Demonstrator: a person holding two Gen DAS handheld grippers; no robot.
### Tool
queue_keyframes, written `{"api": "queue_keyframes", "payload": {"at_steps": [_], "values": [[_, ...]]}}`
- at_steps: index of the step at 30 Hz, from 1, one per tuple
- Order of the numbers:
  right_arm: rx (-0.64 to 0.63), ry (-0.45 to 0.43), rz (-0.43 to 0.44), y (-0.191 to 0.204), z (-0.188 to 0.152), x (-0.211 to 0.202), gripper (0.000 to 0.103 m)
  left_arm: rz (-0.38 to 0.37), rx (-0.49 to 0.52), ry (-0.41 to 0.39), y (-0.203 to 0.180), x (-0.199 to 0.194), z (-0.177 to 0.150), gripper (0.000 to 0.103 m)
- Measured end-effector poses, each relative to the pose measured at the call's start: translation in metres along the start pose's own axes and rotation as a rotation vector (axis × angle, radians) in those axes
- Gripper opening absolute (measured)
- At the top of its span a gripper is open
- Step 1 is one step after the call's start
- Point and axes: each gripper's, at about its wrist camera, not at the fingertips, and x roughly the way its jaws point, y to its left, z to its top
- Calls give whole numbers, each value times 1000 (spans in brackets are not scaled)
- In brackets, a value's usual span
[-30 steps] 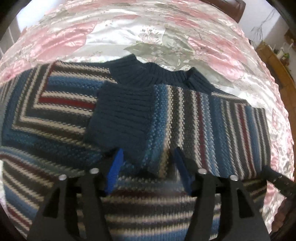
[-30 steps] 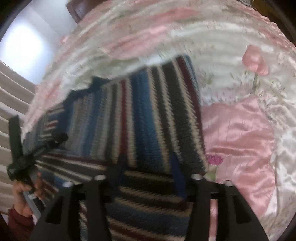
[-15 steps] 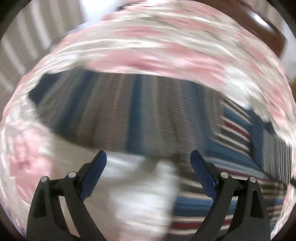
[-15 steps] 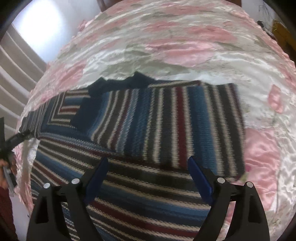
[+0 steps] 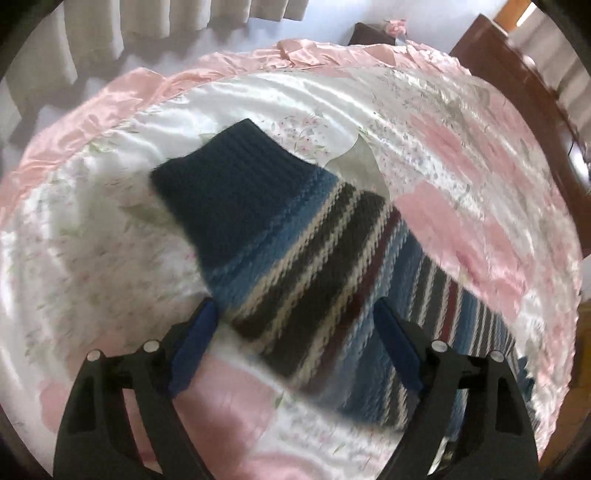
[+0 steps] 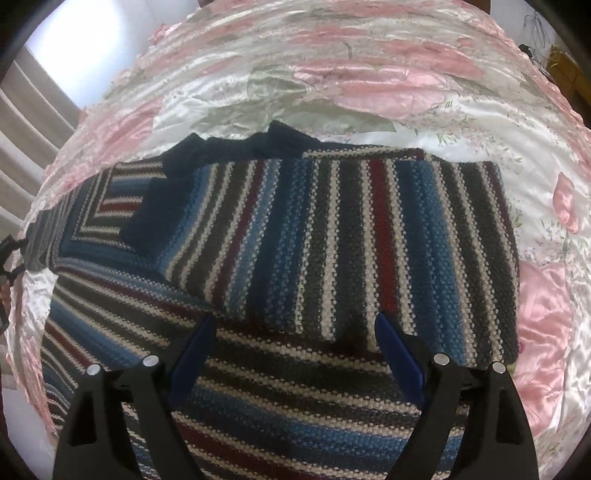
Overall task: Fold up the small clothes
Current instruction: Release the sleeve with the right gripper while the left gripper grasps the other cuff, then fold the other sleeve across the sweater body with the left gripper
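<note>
A knitted sweater (image 6: pixel 332 236) with blue, grey, cream and maroon stripes lies flat on the bedspread (image 6: pixel 369 85). One sleeve is folded across its chest, with the navy cuff (image 6: pixel 147 218) near the collar (image 6: pixel 280 142). My right gripper (image 6: pixel 294 325) hovers open over the sweater's lower body, holding nothing. In the left wrist view the other sleeve (image 5: pixel 332 280) stretches out over the bedspread (image 5: pixel 92 258) and ends in a navy cuff (image 5: pixel 236 177). My left gripper (image 5: pixel 293 319) is open, its blue fingers on either side of that sleeve just above it.
The pink and white floral satin bedspread has a pink border (image 5: pixel 110 96) at the bed's far edge. Pale curtains (image 5: pixel 92 33) hang beyond it. A dark wooden bed frame (image 5: pixel 517 85) rises at the right.
My right gripper has let go of the folded sleeve, opened and pulled back. My left gripper has swung away from the folded cuff to the outstretched sleeve and opened wider.
</note>
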Motion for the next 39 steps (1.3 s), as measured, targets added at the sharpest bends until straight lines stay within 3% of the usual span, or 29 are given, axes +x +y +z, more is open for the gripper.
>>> {"api": "queue_keyframes", "payload": {"at_steps": [3,6,8,15,22,31,36,39], "values": [[-14,4,-17,0,-2,2,88,-9,-39,5,1,14,7,77],[0,4,-16,-5,-5,2,88,-6,-41,2,-5,21,9,44],[11,4,-9,-9,-6,2,88,-34,-39,9,-8,23,9,14],[23,-9,0,-20,-13,-5,88,-95,-6,-96,-29,0,2,12],[40,-31,-7,-32,-15,-14,88,-167,123,-187,-90,-41,-21,12],[75,-33,-4,-56,-23,-18,88,-280,323,-169,-186,-58,-84,12],[85,-46,5,-66,-25,-21,88,-362,373,-133,-234,-59,-128,12],[80,-51,9,-68,-27,-23,88,-373,432,-131,-260,-58,-155,12]]}}
